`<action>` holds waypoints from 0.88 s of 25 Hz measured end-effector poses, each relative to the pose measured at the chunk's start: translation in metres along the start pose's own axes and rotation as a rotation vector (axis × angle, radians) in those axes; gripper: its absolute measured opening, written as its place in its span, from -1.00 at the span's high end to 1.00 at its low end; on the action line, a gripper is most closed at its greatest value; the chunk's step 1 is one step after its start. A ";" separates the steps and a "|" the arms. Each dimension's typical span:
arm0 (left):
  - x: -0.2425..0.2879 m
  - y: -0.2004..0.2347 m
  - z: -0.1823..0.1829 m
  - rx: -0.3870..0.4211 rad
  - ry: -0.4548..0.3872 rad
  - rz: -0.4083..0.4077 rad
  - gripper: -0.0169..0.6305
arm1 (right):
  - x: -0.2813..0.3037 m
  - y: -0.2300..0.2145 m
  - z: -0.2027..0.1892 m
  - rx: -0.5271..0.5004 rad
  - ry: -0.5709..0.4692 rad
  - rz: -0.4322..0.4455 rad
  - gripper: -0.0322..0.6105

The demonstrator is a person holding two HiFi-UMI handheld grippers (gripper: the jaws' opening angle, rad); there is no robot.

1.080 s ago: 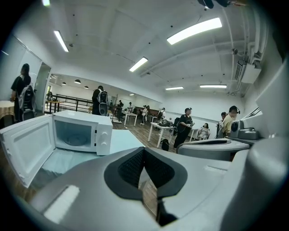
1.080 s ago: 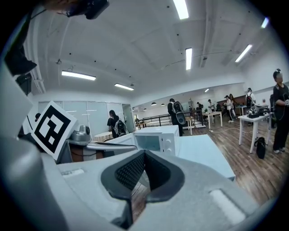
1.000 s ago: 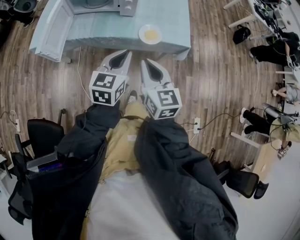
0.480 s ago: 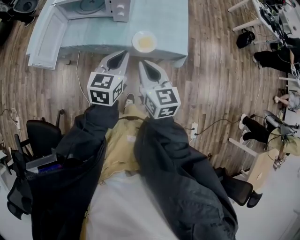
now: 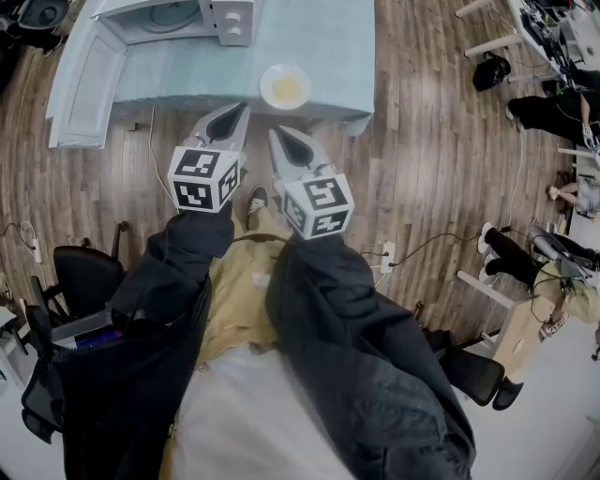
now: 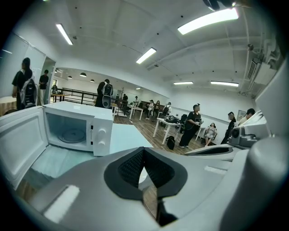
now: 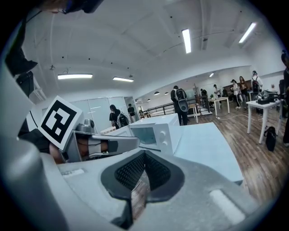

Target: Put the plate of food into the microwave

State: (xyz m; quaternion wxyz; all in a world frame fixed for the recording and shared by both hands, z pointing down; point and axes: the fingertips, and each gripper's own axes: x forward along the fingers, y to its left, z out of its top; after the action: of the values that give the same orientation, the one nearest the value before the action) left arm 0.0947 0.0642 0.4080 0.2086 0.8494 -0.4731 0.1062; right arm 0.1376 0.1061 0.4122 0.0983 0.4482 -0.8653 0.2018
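Note:
A white plate of yellow food sits near the front edge of the blue-clothed table. The white microwave stands at the table's left end with its door swung open; its empty cavity and turntable show in the left gripper view. My left gripper and right gripper hover side by side over the floor just short of the table, both shut and empty. The plate lies just beyond their tips. In the right gripper view the microwave is ahead, with the left gripper beside me.
Wooden floor surrounds the table. A cable runs down from the table's left and a power strip lies at the right. Office chairs stand at the left. Several people, desks and bags occupy the room's far side.
The table, plate and microwave have slid lower and nearer in the head view. Both grippers have drifted slightly left and stayed shut.

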 end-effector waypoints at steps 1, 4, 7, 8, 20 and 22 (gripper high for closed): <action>0.005 0.003 0.000 -0.004 0.000 -0.008 0.96 | 0.004 -0.001 0.000 -0.003 0.005 -0.005 0.90; 0.020 0.008 0.006 -0.008 -0.003 -0.038 0.96 | 0.013 -0.010 0.003 -0.003 0.012 -0.031 0.90; 0.036 0.017 0.017 -0.012 -0.008 -0.066 0.96 | 0.025 -0.021 0.013 -0.003 0.017 -0.065 0.90; 0.040 0.020 0.022 -0.013 -0.009 -0.074 0.96 | 0.030 -0.024 0.018 -0.004 0.018 -0.075 0.90; 0.067 0.135 0.052 -0.048 0.026 -0.067 0.96 | 0.156 0.005 0.045 0.012 0.073 -0.029 0.90; 0.067 0.138 0.051 -0.055 0.031 -0.060 0.96 | 0.157 0.007 0.044 0.014 0.078 -0.023 0.90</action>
State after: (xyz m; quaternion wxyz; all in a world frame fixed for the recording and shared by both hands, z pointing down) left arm 0.0121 -0.0741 0.4226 0.2420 0.8555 -0.4468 0.0999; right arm 0.0418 -0.0252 0.4255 0.1312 0.4506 -0.8542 0.2239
